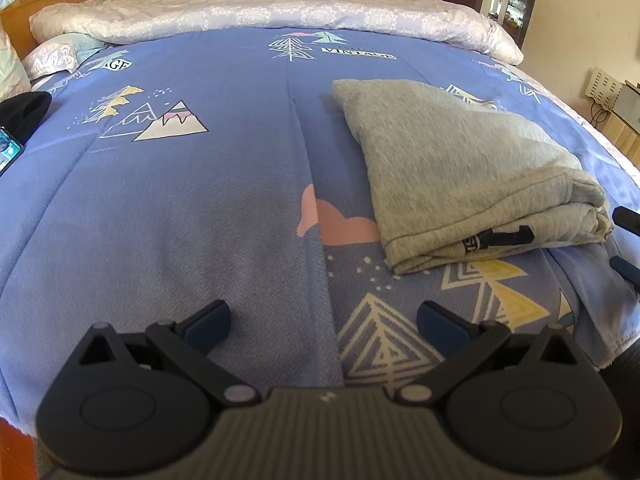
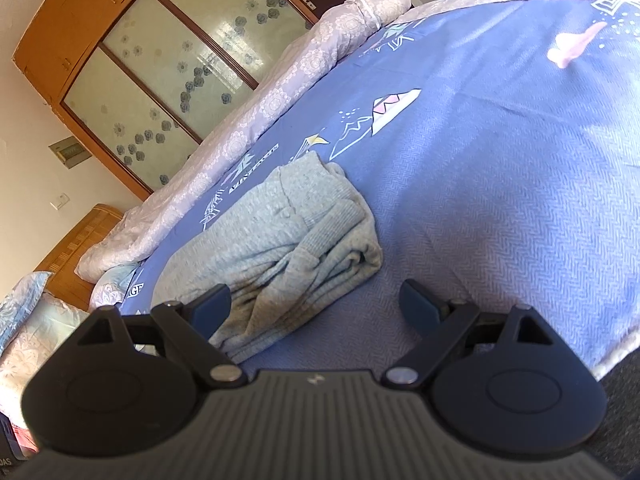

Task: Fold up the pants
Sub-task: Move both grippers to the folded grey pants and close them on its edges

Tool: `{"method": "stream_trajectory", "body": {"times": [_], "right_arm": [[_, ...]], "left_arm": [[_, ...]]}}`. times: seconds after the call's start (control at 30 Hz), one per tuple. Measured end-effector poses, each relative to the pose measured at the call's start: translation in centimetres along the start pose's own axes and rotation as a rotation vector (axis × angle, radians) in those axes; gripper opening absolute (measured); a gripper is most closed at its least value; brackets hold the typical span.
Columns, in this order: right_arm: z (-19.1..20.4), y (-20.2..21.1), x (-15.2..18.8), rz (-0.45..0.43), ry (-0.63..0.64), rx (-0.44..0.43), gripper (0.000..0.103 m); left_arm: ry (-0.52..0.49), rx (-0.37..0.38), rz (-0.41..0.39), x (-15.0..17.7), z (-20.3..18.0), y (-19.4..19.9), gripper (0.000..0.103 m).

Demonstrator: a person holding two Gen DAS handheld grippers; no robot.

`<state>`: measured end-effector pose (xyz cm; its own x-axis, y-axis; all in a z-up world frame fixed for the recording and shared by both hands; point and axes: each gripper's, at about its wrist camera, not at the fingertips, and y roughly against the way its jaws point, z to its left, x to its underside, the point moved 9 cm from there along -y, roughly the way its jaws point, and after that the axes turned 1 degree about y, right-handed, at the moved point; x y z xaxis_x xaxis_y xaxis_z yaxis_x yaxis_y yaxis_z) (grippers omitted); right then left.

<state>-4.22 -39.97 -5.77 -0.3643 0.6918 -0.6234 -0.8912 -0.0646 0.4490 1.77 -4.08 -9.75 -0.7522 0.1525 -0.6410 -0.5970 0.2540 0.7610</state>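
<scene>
The grey pants (image 1: 464, 176) lie folded into a thick stack on the blue patterned bedspread (image 1: 180, 200), right of centre in the left wrist view. My left gripper (image 1: 324, 322) stands open over the bedspread, well short of the stack and to its left, with nothing between its fingers. In the right wrist view the same grey pants (image 2: 288, 248) show their ribbed waistband end. My right gripper (image 2: 316, 304) is open just in front of that end, and its left finger (image 2: 210, 306) overlaps the cloth's edge. The right gripper's tips (image 1: 626, 240) peek in at the left view's right edge.
A pale floral quilt (image 1: 280, 12) lies bunched along the bed's far side, with pillows (image 1: 52, 54) at the far left. A black cloth (image 1: 24, 114) and a phone (image 1: 8, 148) lie at the left edge. A wooden wardrobe (image 2: 120, 60) stands behind the bed.
</scene>
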Motion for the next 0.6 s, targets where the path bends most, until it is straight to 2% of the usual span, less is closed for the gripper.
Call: {"method": "stream_trajectory", "body": {"times": [0.33, 0.6], "right_arm": [[0.6, -0.3, 0.3, 0.009, 0.037, 0.021, 0.093], [-0.7, -0.1, -1.4, 0.088, -0.088, -0.05, 0.092]], "left_arm": [[0.01, 0.009, -0.001, -0.3, 0.2, 0.1, 0.103], [0.163, 0.146, -0.039, -3.7, 2.5, 1.2, 0.103]]}}
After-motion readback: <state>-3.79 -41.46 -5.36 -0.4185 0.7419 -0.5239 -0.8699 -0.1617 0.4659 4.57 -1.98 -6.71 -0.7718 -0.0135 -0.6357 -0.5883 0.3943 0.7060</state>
